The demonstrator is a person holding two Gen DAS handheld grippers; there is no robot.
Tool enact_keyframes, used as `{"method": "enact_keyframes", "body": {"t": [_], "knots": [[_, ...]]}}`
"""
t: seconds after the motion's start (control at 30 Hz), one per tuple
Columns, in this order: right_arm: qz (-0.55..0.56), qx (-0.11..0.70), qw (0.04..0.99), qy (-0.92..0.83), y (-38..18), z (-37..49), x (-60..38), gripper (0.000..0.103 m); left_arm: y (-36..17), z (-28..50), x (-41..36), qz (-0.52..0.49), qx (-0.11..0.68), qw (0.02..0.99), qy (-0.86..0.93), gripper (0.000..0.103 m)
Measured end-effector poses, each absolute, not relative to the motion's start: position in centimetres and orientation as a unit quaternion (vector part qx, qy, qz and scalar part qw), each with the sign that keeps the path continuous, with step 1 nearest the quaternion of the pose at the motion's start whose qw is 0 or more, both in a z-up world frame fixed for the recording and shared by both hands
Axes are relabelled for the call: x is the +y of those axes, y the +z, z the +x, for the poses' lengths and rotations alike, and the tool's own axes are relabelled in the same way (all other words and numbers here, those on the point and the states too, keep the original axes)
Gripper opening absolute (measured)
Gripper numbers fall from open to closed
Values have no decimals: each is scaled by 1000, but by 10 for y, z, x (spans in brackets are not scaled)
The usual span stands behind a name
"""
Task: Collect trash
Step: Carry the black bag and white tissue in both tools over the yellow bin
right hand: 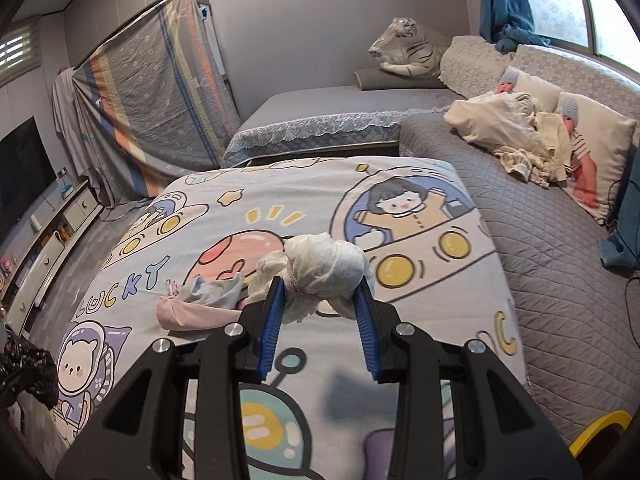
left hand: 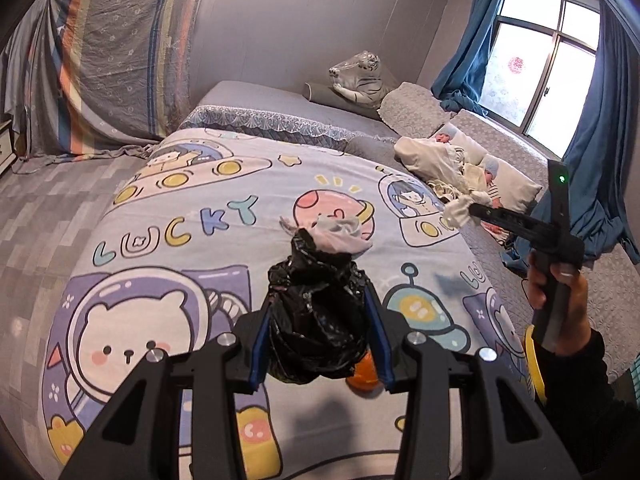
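Note:
My left gripper (left hand: pixel 318 292) is shut on a crumpled black trash bag (left hand: pixel 316 320) and holds it above the cartoon-print bed cover (left hand: pixel 180 216). My right gripper (right hand: pixel 320 286) is shut on a wad of white crumpled tissue (right hand: pixel 328 266) and holds it above the cover. It also shows in the left wrist view (left hand: pixel 468 210), off to the right with the white wad (left hand: pixel 458 210) at its tip. A pink and pale cloth piece (right hand: pixel 200 306) lies on the cover left of the right gripper; in the left wrist view it (left hand: pixel 340 236) sits just beyond the bag. An orange object (left hand: pixel 362 374) lies under the bag.
A grey quilted mattress (right hand: pixel 540 264) runs along the right, with a heap of cream clothes (right hand: pixel 516 136) and printed pillows. A toy tiger (right hand: pixel 404 46) sits at the back. A striped sheet (right hand: pixel 156 100) drapes furniture on the left. A yellow rim (right hand: pixel 596 430) shows at lower right.

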State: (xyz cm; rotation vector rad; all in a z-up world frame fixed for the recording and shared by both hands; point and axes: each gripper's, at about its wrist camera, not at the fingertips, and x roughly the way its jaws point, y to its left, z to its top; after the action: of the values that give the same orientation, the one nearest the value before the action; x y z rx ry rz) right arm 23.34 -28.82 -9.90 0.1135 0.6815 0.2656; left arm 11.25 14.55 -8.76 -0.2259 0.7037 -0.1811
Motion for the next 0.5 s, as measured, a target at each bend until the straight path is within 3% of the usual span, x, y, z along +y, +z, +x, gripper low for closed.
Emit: {"method": "enact_keyframes", "body": {"t": [0.5], "knots": [[76,289,954,31,-81,167,-406,33,-39,157,26,-23,317,933,-170,39]]}}
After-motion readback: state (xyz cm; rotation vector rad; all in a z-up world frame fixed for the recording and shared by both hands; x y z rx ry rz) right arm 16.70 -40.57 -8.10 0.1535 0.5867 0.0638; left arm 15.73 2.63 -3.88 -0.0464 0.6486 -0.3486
